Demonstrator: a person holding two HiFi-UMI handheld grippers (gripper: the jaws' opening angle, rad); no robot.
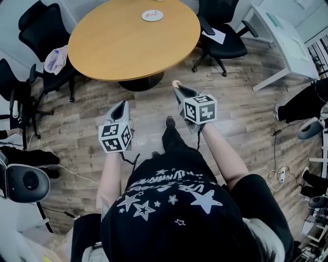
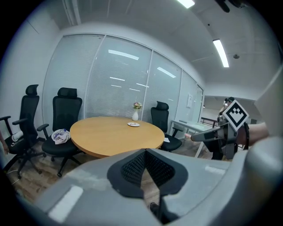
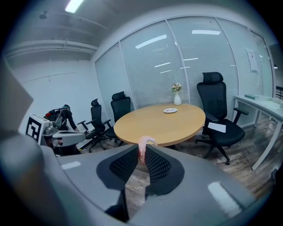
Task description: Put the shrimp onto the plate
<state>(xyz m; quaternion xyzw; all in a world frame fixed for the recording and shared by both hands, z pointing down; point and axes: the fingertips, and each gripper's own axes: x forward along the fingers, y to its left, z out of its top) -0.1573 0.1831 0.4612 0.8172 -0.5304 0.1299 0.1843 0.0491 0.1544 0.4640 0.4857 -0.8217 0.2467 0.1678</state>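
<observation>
The shrimp is pinched at the tips of my right tongs, its pink end poking out above them. My left tongs are closed together on nothing, beside the right pair. Ahead of both, the plate sits on the round table, well apart from the shrimp.

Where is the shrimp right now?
The shrimp is pinched in the right gripper, right of centre in the head view, over the floor just short of the table; the plate sits at the table's far edge.
</observation>
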